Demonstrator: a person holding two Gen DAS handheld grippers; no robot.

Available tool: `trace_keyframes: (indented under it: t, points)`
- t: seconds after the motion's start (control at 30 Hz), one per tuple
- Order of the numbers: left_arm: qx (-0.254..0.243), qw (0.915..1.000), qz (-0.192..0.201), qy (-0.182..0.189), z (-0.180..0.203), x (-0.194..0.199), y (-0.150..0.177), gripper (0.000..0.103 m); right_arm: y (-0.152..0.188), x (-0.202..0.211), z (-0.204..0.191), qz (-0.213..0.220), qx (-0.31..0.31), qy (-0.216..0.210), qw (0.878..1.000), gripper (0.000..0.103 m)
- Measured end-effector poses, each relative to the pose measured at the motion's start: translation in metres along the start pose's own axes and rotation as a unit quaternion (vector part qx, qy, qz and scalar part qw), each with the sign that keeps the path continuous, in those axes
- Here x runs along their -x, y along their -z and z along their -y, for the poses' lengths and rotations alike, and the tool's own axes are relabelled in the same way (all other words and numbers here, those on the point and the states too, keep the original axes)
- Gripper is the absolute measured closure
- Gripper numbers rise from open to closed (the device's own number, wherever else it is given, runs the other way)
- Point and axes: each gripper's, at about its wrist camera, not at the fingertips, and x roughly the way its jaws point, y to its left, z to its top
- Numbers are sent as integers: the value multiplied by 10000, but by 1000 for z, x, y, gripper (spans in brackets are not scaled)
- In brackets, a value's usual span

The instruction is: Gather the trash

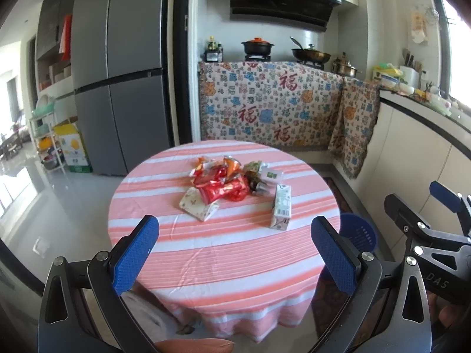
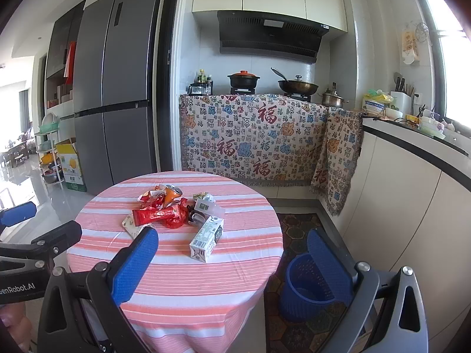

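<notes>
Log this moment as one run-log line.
phase: pre-grasp | left gripper: open, empty | right gripper: open, empty | trash pile and milk carton: on table | blue bin: on floor, right of table

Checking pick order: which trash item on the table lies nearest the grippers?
The white-and-green drink carton, lying on its side apart from the heap, closest to the table's near edge; the red wrappers sit farther back.

The tablecloth (image 2: 182,279) is showing pink and white stripes, and the wrappers (image 2: 164,213) piled on it are glowing red and orange beside a white and green carton (image 2: 206,239). The basket (image 2: 306,288) on the floor is showing blue, matching the blue pads (image 1: 134,253) of the black grippers. The cloth (image 2: 253,135) over the counter is displaying red characters with blue and orange flowers on cream, and the fridge (image 2: 117,88) is showing grey.
</notes>
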Motion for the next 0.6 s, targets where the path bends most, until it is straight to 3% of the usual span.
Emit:
trace_keyframes:
  t: [0.6]
  points:
    - [201, 9992, -307, -163, -23, -30, 0, 0, 8, -25, -6, -255, 55, -39, 9997, 0]
